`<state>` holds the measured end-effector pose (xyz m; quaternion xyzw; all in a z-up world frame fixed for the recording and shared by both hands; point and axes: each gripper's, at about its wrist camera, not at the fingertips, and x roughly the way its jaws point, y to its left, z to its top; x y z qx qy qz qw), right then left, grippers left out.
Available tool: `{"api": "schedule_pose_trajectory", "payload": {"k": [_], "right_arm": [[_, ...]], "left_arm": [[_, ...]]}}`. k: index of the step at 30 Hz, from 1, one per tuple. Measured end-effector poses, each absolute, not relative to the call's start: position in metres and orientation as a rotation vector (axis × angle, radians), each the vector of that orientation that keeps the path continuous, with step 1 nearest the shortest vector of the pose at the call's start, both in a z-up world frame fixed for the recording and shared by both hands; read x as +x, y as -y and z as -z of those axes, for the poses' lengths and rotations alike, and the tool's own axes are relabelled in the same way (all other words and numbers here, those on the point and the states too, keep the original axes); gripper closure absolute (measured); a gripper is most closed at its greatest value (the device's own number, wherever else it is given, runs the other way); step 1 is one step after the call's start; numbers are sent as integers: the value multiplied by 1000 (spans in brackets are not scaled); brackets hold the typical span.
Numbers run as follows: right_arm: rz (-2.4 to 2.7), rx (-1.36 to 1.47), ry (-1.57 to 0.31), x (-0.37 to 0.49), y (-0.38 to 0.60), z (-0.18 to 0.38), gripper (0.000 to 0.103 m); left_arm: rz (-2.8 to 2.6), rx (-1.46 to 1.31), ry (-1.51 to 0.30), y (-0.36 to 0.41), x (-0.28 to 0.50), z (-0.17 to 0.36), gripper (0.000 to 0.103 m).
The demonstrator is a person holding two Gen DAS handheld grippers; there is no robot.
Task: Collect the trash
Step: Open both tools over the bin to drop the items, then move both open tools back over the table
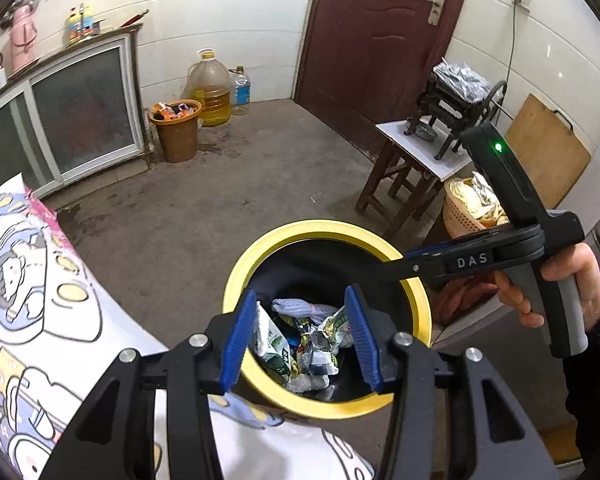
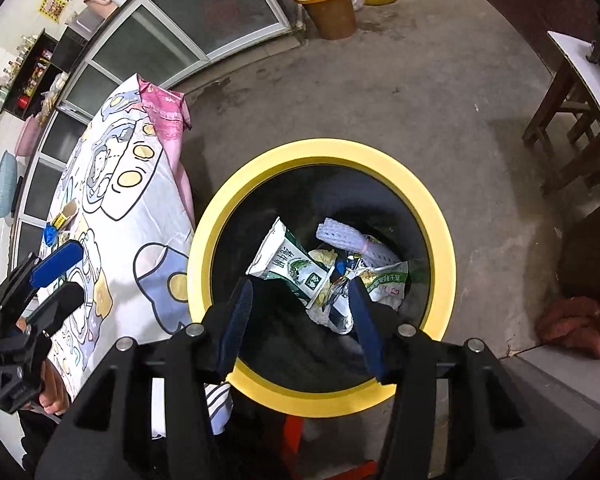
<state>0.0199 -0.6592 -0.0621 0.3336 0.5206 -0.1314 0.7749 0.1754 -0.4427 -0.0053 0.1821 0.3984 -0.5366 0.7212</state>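
1. Left gripper (image 1: 300, 336) hangs part open over the yellow-rimmed bin (image 1: 256, 372), holding nothing.
2. Right gripper (image 2: 300, 320) likewise part open, empty.
3. Trash (image 2: 324, 272) lies inside the bin.

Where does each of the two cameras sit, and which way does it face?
Left wrist: on the left gripper, looking down into the yellow-rimmed bin; the right gripper and its hand show.
Right wrist: on the right gripper, looking steeply down into the bin; the left gripper shows at the left edge.
Shared: bin, its trash, patterned tablecloth, orange bucket.
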Motion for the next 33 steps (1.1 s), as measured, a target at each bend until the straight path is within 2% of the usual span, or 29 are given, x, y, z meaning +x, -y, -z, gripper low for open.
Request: {"api": "schedule_pose_trajectory", "payload": {"k": [6, 15, 19, 21, 23, 27, 29, 33], "right_arm": [[282, 663, -1115, 26, 644, 52, 55], [212, 476, -1065, 73, 582, 32, 54], [113, 398, -1042, 108, 537, 31, 48], [48, 371, -1038, 131, 509, 31, 47], [-4, 339, -1032, 150, 484, 30, 47], [-127, 291, -1002, 191, 432, 23, 45], [-190, 261, -971, 212, 402, 15, 42], [-259, 163, -909, 253, 351, 1, 42]], "left_arm": [[1127, 357, -867, 393, 188, 0, 59], [924, 273, -818, 252, 213, -13, 59], [766, 261, -788, 170, 223, -16, 45], [712, 265, -778, 143, 227, -17, 44], [663, 243, -774, 107, 236, -18, 35], [601, 188, -765, 58, 256, -19, 30], [583, 174, -752, 39, 264, -17, 23], [558, 148, -752, 17, 283, -9, 22]]}}
